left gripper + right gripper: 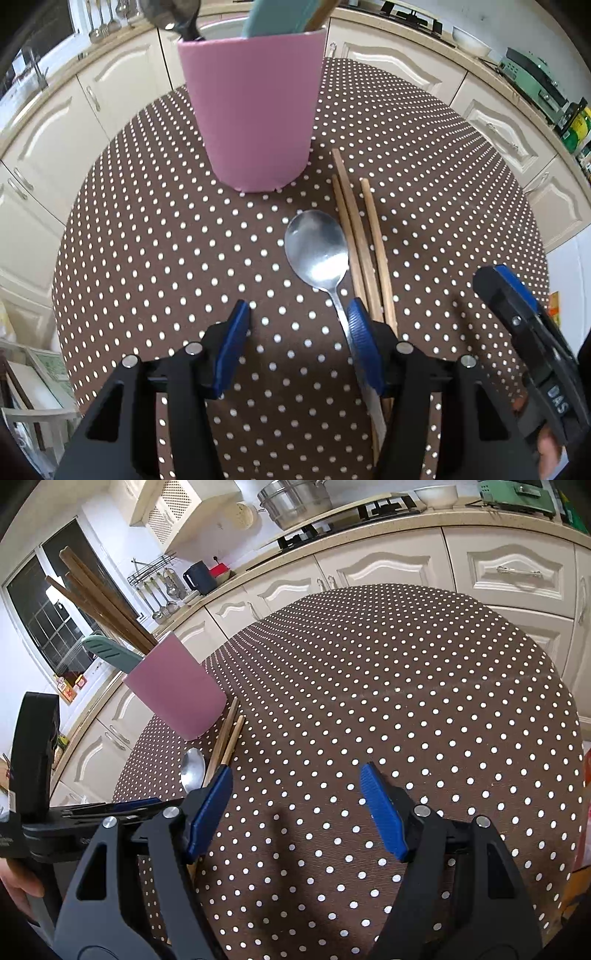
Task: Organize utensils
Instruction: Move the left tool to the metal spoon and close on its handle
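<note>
The left gripper (297, 314) hangs over the table with its two blue pads apart and nothing between them. Its pad at 3 o'clock sits over the thin handle of one shiny metal spoon (317, 247). The spoon lies flat on the table (147, 258), bowl up, its round end pointing to 12 o'clock. Touching its side at 3 o'clock lie three long wooden chopsticks (364, 240), side by side. The right gripper (295, 790) is wide open too and holds nothing; only dotted cloth shows between its ridged blue pads. The cloth is brown with small white dots and covers the round table.

Farther off, at 12 o'clock from the spoon, stands one smooth pink cup (251, 110). A dark spoon, a teal handle (110, 651) and brown wooden sticks poke out of its top. Behind the table run cream cupboards (388, 565) with curved doors.
</note>
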`<state>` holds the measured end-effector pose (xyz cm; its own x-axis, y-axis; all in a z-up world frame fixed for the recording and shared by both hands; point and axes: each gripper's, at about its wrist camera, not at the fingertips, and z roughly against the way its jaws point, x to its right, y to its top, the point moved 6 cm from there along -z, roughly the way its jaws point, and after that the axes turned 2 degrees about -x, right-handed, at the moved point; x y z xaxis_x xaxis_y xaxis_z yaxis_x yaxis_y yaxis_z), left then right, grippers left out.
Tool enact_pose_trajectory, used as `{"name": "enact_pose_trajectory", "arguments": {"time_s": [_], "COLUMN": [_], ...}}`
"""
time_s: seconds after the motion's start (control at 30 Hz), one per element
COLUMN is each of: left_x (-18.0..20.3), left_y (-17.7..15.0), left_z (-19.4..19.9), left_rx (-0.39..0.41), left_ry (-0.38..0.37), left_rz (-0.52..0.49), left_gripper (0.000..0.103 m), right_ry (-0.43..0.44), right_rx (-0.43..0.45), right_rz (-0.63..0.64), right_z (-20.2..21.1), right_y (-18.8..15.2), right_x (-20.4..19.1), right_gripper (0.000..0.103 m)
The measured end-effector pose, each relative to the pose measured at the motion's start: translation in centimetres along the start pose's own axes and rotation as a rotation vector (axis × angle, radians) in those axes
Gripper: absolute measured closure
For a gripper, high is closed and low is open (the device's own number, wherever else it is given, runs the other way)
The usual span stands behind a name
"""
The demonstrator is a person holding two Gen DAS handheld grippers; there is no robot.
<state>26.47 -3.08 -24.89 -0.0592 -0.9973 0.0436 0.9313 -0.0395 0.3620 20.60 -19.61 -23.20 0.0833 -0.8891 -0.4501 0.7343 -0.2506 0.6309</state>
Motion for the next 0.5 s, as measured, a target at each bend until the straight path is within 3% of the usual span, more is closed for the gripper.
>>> {"name": "enact_pose_trajectory", "arguments": {"time_s": [0.13,0.37,0.5], "left_x": [0.6,-2.4,-3.5], "left_y": [0.5,0.5,0.6], "left_z": [-0.5,0.0,-0.1], "left_rx": [0.022,0.034,0.045], "left_ry": [0.01,-0.025,-0.049], "left_rz": [-0.023,0.045,0.073], "left_gripper": [0.051,0.091,0.096], "right_ry": [0.009,0.003,-0.014], "right_rx": [0.001,-0.005,-0.011], "right_rz": [-0.003,0.001,0.015], "right_z": [0.1,0.1,0.0], "right_y": [0.0,0.0,0.0], "right_x": [0.1,0.2,-0.2], "right_gripper": [0.032,0.032,0.032]}}
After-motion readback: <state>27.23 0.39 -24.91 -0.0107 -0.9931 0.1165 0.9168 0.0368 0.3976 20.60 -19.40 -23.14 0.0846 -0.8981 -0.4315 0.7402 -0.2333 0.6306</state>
